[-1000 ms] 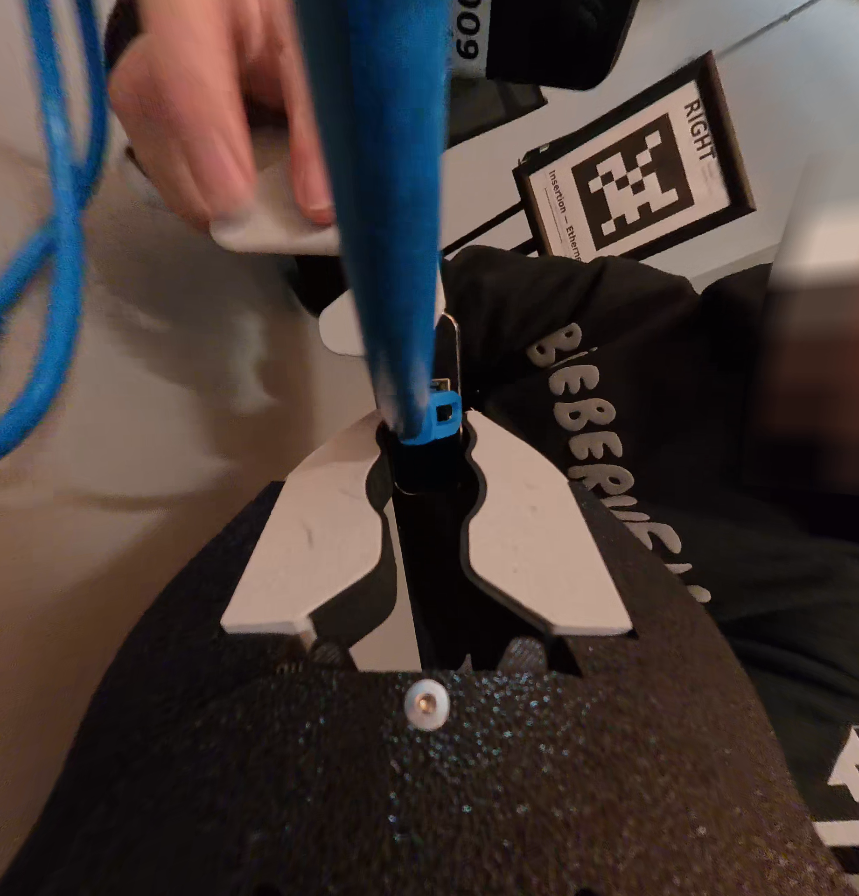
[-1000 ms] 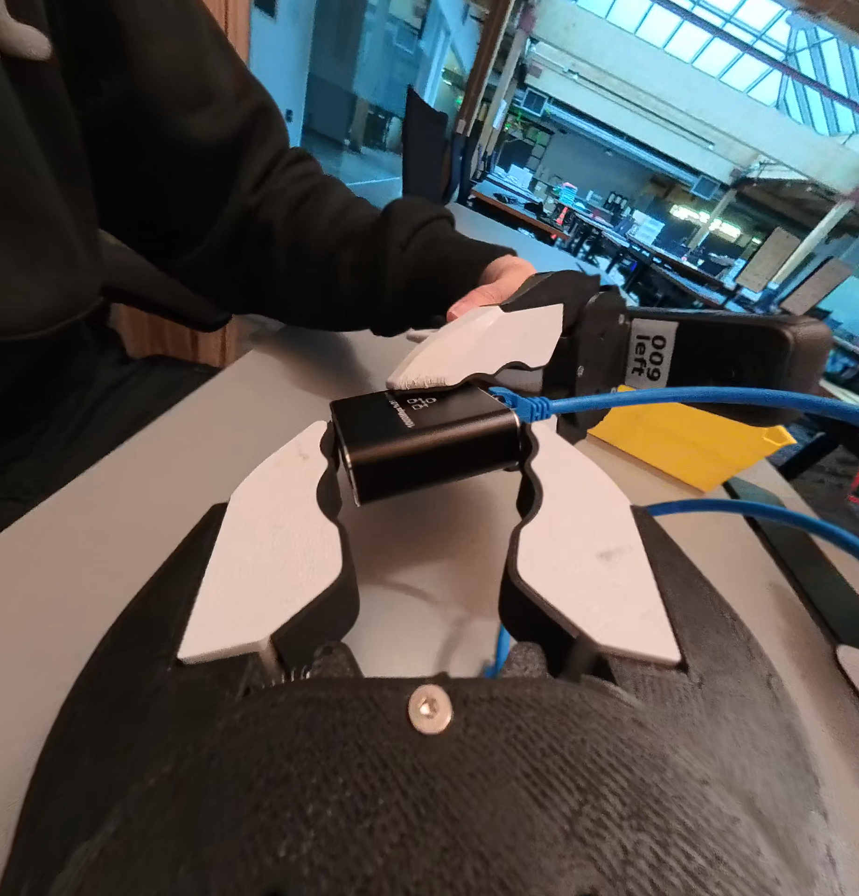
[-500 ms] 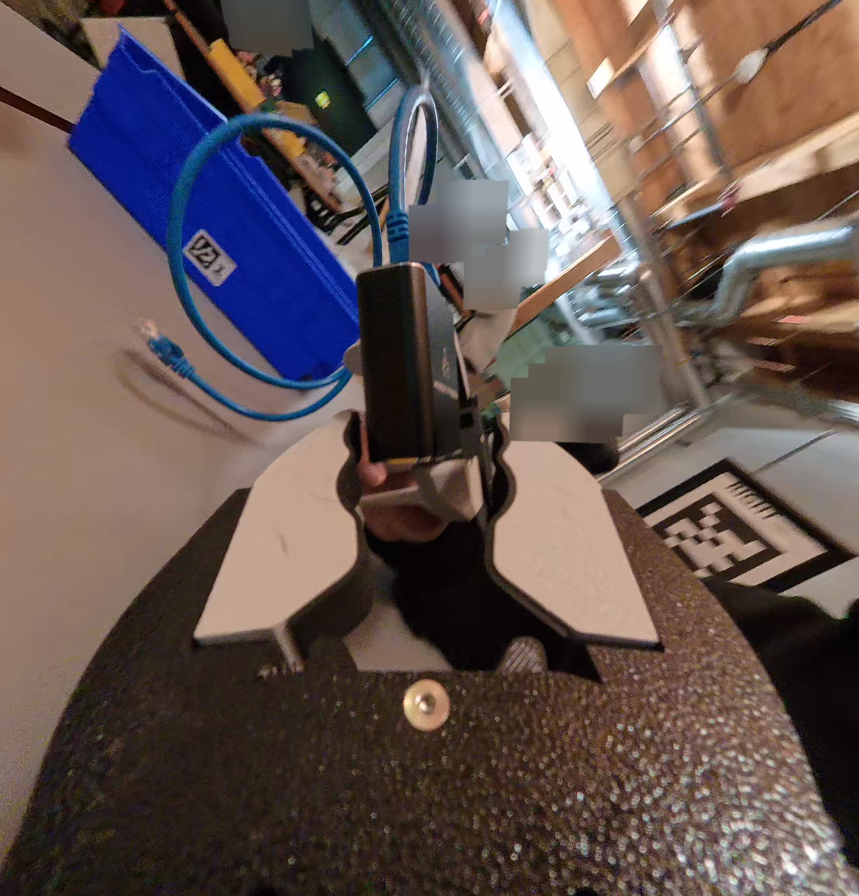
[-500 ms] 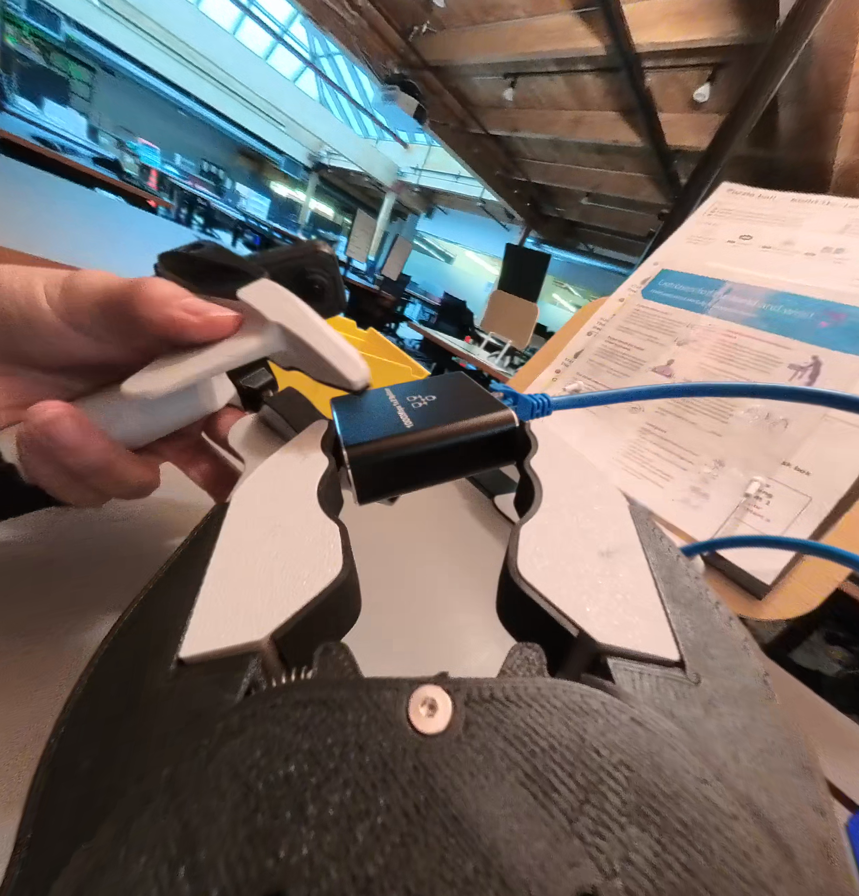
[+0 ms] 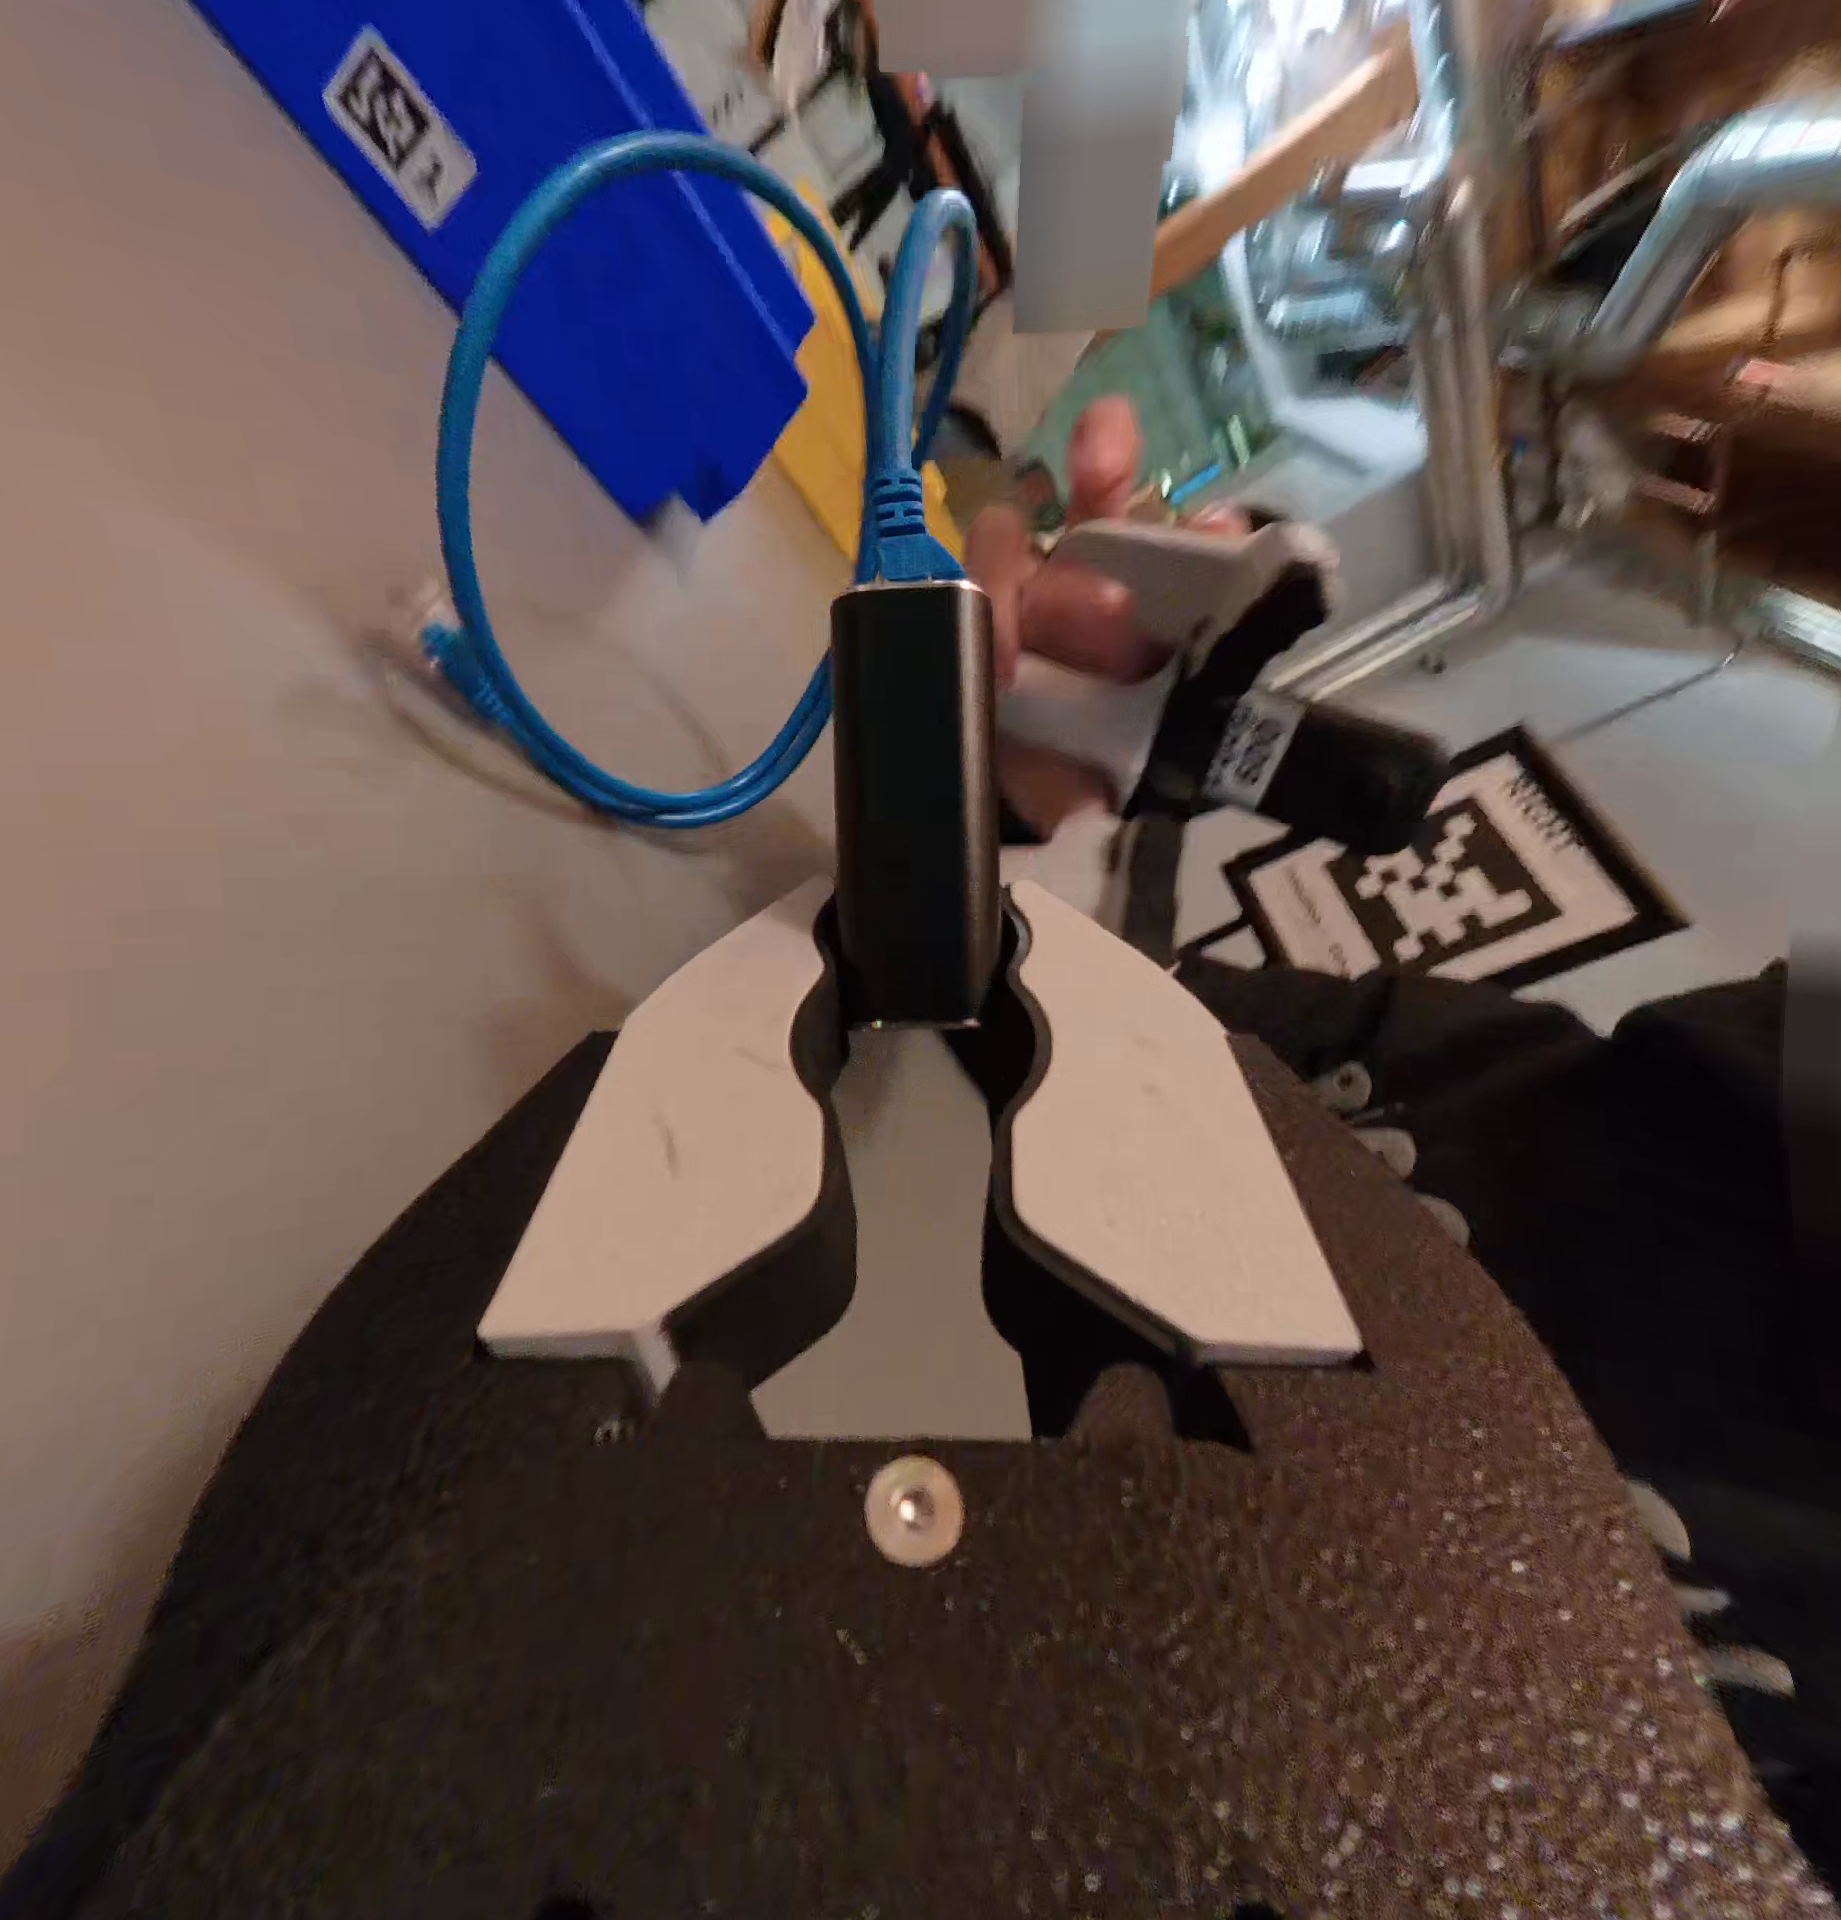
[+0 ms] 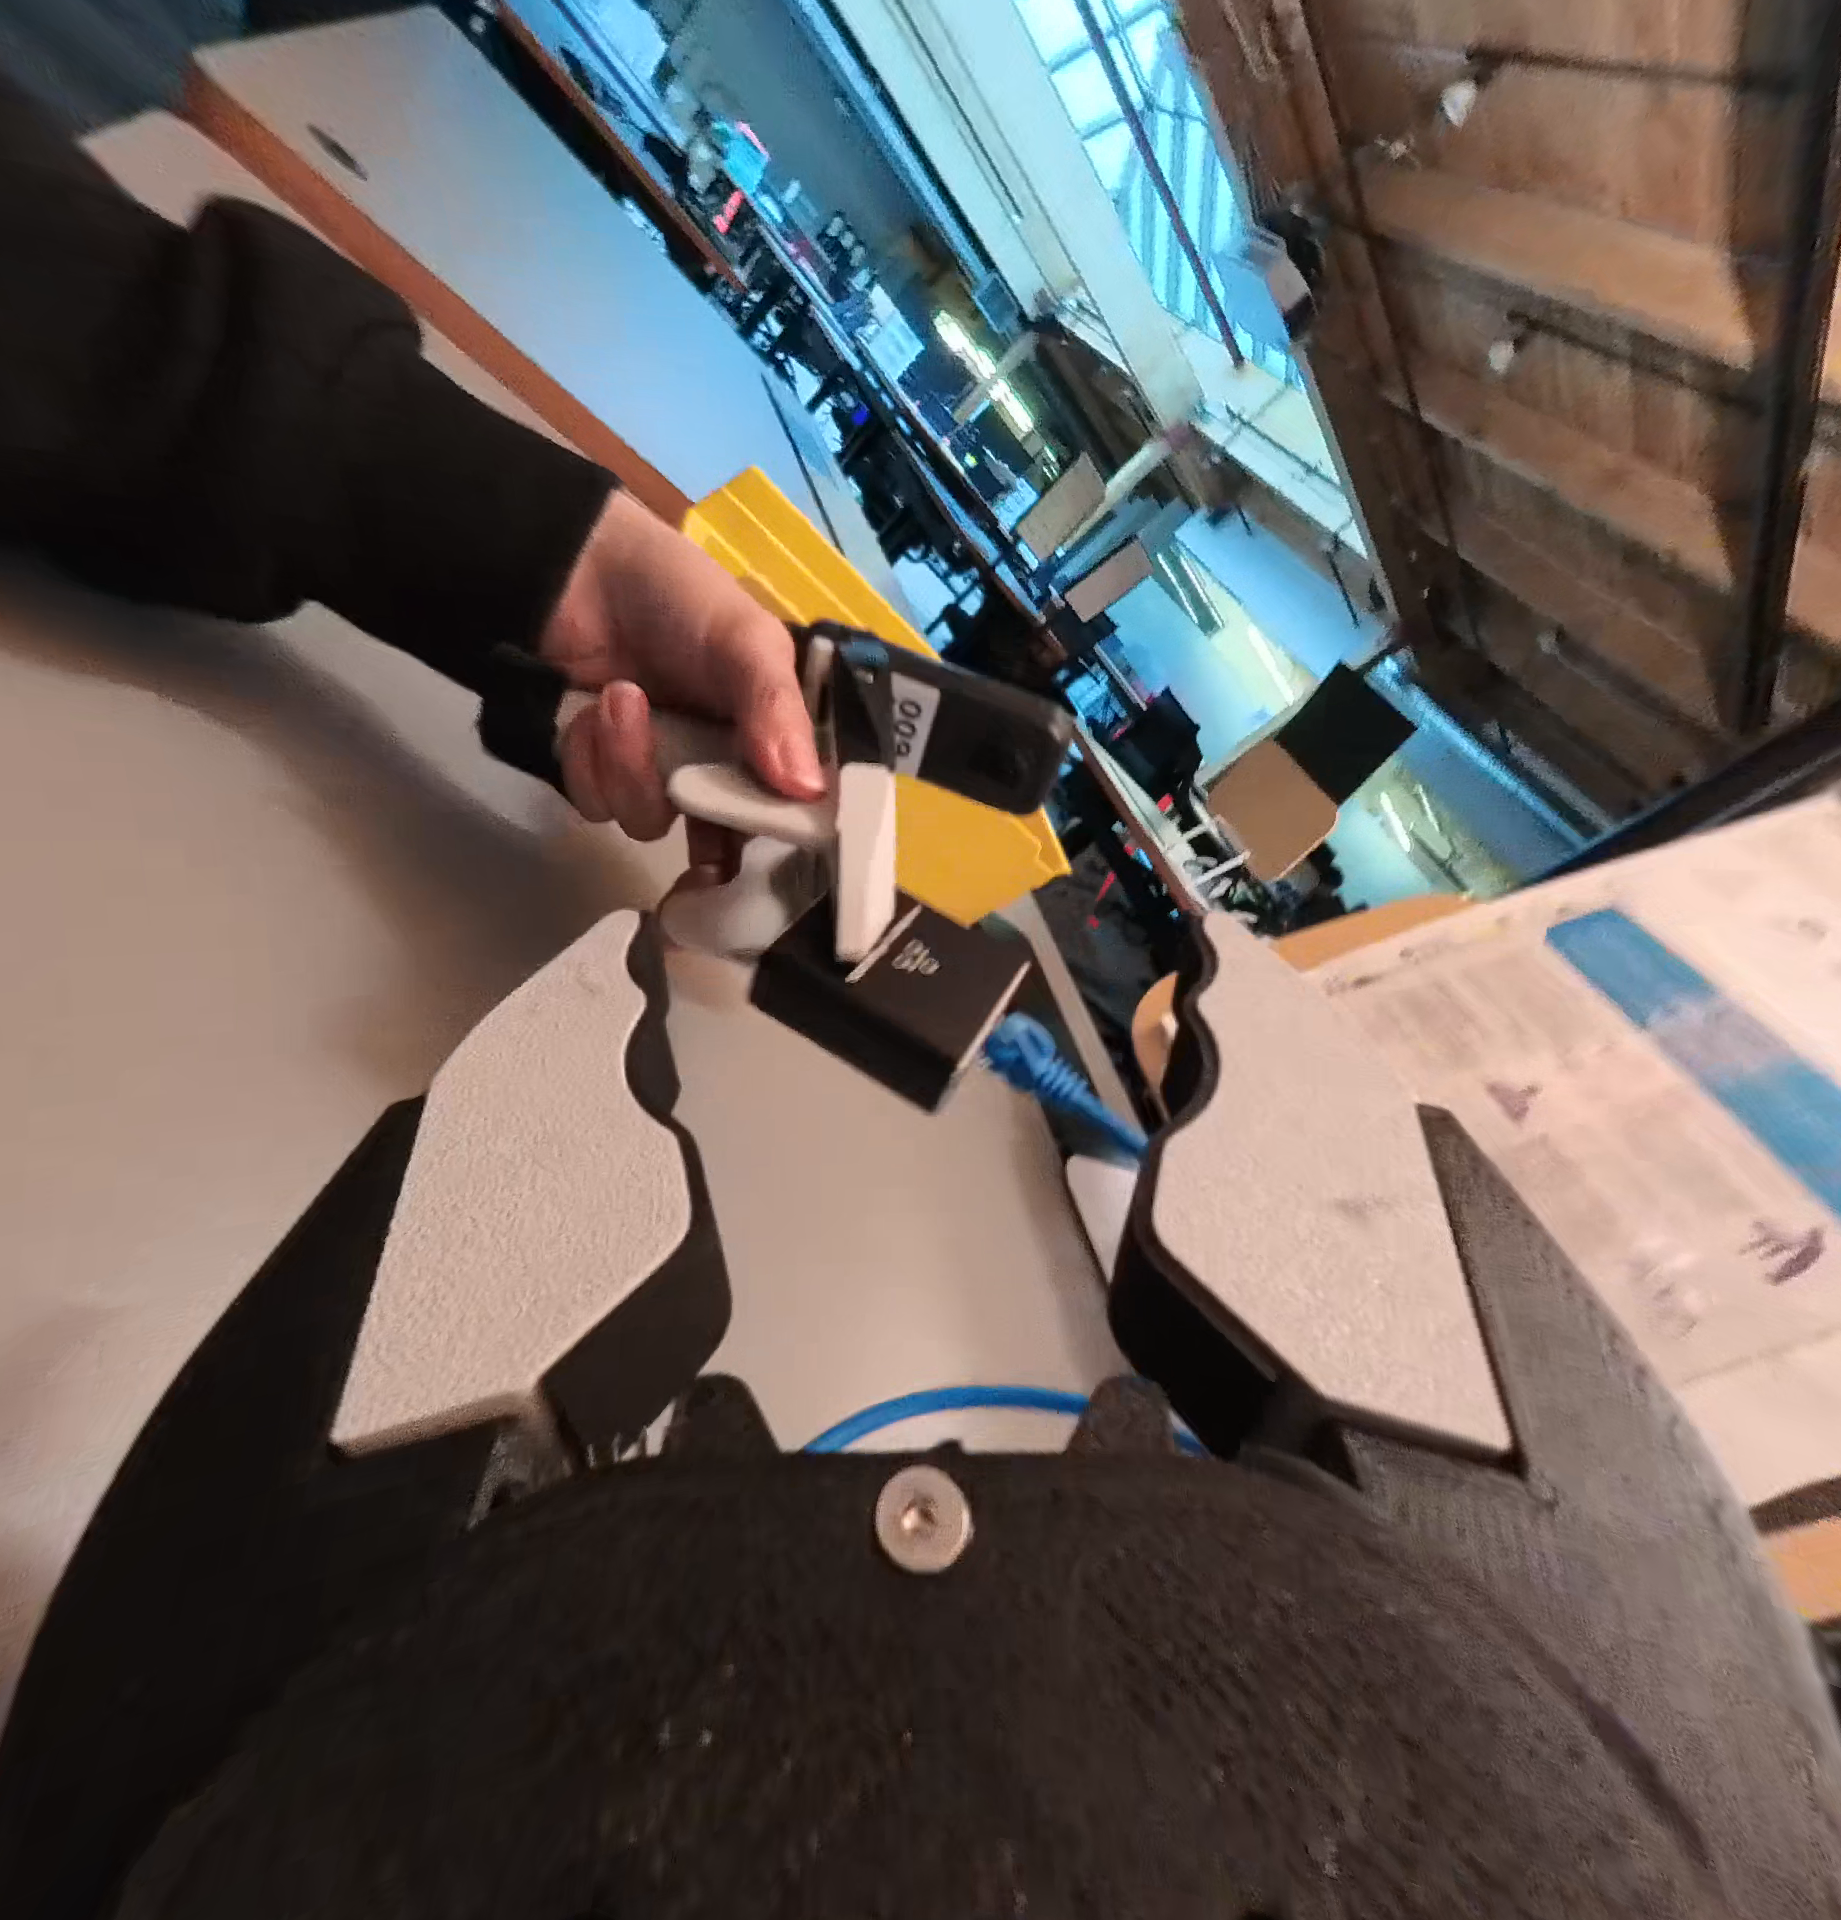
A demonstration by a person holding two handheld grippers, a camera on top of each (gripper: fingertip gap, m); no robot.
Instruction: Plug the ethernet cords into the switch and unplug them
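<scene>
The pale table (image 5: 220, 935) fills the left of your left wrist view. A blue bin (image 5: 583, 260) lies along its far edge, with a yellow bin (image 6: 957, 831) beside it; the contents of both are out of sight. At the right of your right wrist view a printed sheet (image 6: 1622, 1091) is blurred and cut off by the edge. A square-patterned marker card (image 5: 1435, 894) lies flat on the table, partly covered by your dark sleeve.

Your left gripper (image 5: 916, 935) is clamped on the near end of the black switch (image 5: 914, 810). The switch's long axis runs straight away from the camera, in line with the fingers, and its port end points away from you. One blue ethernet cord (image 5: 604, 769) is plugged into that far end. It loops over the table and ends in a free clear plug (image 5: 428, 623) lying on the surface. Motion blur softens the background.

Your right gripper (image 6: 921, 997) stands wide open and grips nothing. The switch sits in front of it, tilted, between the fingertips and touching neither. The cord's blue boot slips behind the right finger (image 6: 1300, 1195) and is partly hidden.
</scene>
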